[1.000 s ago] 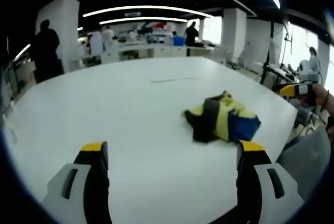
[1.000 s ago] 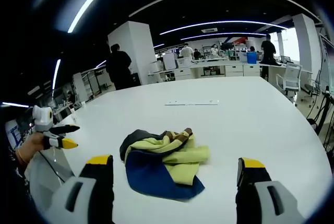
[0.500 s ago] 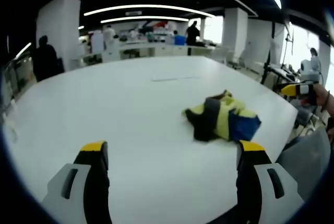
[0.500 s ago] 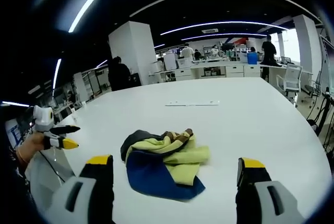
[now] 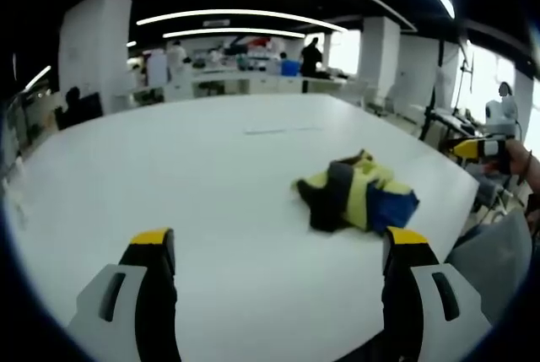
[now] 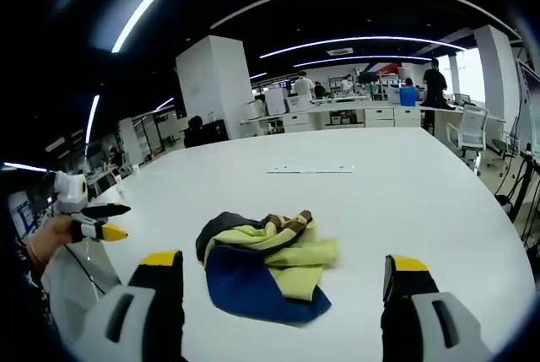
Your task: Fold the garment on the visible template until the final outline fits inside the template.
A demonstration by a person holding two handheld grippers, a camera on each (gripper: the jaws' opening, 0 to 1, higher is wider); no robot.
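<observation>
A crumpled garment [image 6: 263,267] in yellow, blue and black lies in a heap on the white table [image 6: 380,193]. In the left gripper view the same garment [image 5: 359,193] sits right of centre, ahead of my open left gripper [image 5: 283,248], which holds nothing. My right gripper [image 6: 287,269] is also open, its jaws standing either side of the heap and short of it. The left gripper [image 6: 99,220] shows at the left of the right gripper view, held in a hand. The right gripper [image 5: 479,149] shows at the right edge of the left gripper view. A thin marked strip [image 6: 310,169] lies farther back on the table.
The table's near edge [image 5: 447,218] runs close to the garment in the left gripper view. Desks, chairs [image 6: 469,130] and several people stand beyond the far side of the table. A white pillar [image 6: 215,83] rises at the back.
The garment and both grippers stay where they were. A dark-clothed person in the background has moved lower and further off behind the table's far edge.
</observation>
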